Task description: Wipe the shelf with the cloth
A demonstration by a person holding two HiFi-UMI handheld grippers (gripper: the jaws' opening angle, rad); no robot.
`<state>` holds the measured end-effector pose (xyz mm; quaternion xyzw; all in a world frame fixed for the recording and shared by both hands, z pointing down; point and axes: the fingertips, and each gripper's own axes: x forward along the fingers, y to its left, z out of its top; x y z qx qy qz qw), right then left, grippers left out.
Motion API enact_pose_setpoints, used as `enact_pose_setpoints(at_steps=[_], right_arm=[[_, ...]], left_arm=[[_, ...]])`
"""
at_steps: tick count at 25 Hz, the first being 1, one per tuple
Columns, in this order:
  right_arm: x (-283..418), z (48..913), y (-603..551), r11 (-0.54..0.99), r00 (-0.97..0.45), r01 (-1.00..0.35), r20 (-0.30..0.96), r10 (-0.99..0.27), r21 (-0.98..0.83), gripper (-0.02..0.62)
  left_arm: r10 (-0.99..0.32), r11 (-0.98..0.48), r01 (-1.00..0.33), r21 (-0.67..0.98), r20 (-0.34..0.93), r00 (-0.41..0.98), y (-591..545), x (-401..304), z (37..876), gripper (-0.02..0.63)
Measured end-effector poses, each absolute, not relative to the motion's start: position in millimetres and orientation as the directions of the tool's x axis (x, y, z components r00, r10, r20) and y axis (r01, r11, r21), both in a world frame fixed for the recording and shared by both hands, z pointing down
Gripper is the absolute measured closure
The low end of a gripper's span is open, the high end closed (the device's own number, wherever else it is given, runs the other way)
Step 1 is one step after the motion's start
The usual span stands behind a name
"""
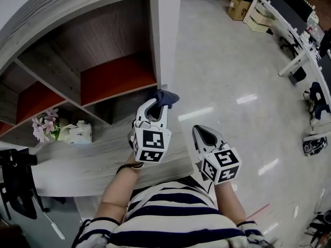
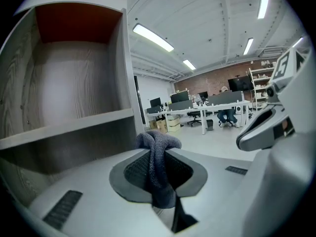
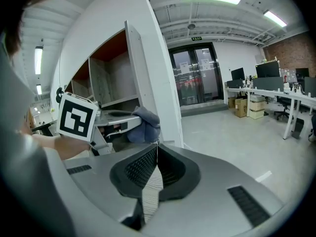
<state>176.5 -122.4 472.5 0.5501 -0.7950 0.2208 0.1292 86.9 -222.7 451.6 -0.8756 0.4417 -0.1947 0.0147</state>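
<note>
Left claw (image 1: 159,105) is clamping the cloth (image 1: 165,97) | shelf (image 1: 117,93) is lying just upper-left of it, nearer this claw | right claw (image 1: 200,132) is resting closed, empty

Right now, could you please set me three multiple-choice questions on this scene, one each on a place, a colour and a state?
1. Where is the cloth?
A) on the floor
B) between the left gripper's jaws
C) inside a compartment

2. What colour are the compartments' back panels?
A) green
B) yellow
C) red

3. How does the right gripper stand?
A) shut, empty
B) wide open
C) shut on the cloth

Answers: 1 B, it hangs pinched there; 2 C, red shows in the head view; 3 A, its jaws meet with nothing between.
</note>
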Motion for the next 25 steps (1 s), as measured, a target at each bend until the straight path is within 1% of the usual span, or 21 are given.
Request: enact_pose_setpoints(at_steps=[11, 19, 22, 25], right_arm=[[185, 479, -124, 0.279, -0.351, -0.935, 0.466, -0.812, -0.218, 0.569], [186, 481, -128, 0.275, -0.351, -0.935, 0.471, -0.809, -0.224, 0.569], [182, 482, -130, 0.281, -0.358, -0.933, 0.471, -0.807, -0.226, 0.569], [177, 481, -132, 0.294, -0.369, -0.928, 0.468, -0.803, -0.227, 0.569]], left_arm=[[-0.734, -0.642, -0.732, -0.226, 0.456, 0.503, -221, 88, 522, 0.543], [-0.688, -0.666, -0.718, -0.2, 0.536, 0.489, -219, 84, 558, 0.543], [-0.681, -0.665, -0.726, -0.177, 0.544, 0.491, -218, 81, 560, 0.543], [-0.685, -0.662, -0.732, -0.159, 0.524, 0.506, -215, 77, 552, 0.543]])
